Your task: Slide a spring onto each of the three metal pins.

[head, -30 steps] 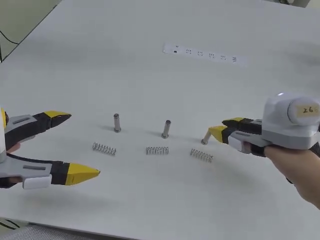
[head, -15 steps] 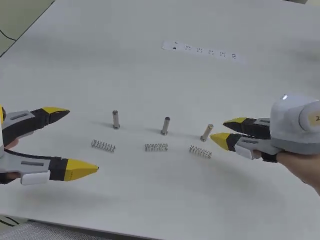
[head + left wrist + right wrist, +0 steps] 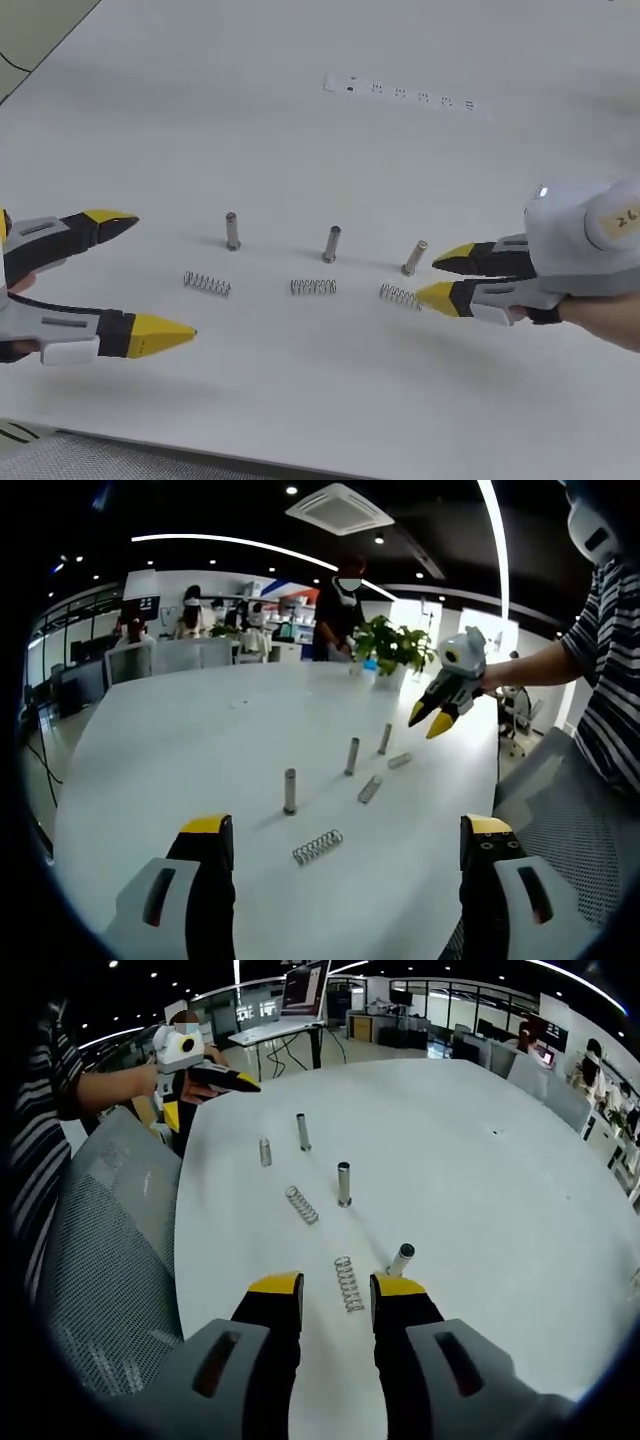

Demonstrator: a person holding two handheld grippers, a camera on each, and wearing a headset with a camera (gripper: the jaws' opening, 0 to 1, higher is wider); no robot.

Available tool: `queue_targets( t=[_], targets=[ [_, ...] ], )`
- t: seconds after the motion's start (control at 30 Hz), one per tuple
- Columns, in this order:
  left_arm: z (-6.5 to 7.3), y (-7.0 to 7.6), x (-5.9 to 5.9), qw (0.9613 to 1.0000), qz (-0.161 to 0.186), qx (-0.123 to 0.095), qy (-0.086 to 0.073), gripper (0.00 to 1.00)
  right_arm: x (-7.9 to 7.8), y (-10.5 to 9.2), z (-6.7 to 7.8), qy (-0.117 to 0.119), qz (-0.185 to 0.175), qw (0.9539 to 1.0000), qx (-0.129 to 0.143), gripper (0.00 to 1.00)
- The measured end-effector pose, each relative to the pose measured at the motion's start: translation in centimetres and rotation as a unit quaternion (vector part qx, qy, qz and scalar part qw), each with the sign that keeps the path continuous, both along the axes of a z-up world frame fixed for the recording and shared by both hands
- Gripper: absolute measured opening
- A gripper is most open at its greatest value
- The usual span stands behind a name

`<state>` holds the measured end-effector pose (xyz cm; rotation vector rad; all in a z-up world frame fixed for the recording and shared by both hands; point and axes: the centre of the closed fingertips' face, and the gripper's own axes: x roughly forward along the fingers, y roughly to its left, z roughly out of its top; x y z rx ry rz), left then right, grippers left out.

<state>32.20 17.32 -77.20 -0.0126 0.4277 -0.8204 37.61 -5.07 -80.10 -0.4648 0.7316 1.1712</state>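
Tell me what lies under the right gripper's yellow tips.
A small coiled metal spring lies there on the white table. The right gripper covers one end of it in the head view.

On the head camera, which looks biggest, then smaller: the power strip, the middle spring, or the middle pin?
1. The power strip looks longest by far, even though it lies farthest away.
2. The middle spring and middle pin look about alike: the spring is a bit longer, the pin more solid. Too close to rank.
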Motion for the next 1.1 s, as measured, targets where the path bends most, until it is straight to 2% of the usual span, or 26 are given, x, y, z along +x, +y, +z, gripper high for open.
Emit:
queue_targets(
  t=[0.07,0.23,0.27,0.37,0.7,1.1],
  targets=[
    [0.1,0.0,0.0,1.0000,0.000,0.001,-0.002,0.93,-0.3,0.1,-0.3,0.011,0.007,0.9999,-0.007,0.29],
    [0.2,-0.2,0.1,1.0000,-0.003,0.000,-0.003,0.94,-0.6,-0.1,-1.6,0.001,0.049,0.9971,-0.058,0.29],
    [0.2,-0.2,0.1,1.0000,-0.003,0.000,-0.003,0.94,-0.6,-0.1,-1.7,0.000,0.053,0.9967,-0.062,0.29],
    [0.3,-0.3,0.2,1.0000,-0.003,0.000,-0.004,0.94,-0.4,-0.2,-2.5,-0.009,0.075,0.9932,-0.088,0.28],
    [0.1,-0.1,0.0,1.0000,-0.002,0.002,-0.001,0.93,0.6,0.4,-3.7,-0.015,0.098,0.9876,-0.121,0.26],
    [0.1,0.2,-0.3,1.0000,0.001,0.001,0.000,0.93,0.7,0.2,-4.9,0.000,0.116,0.9822,-0.148,0.24]
  ],
)
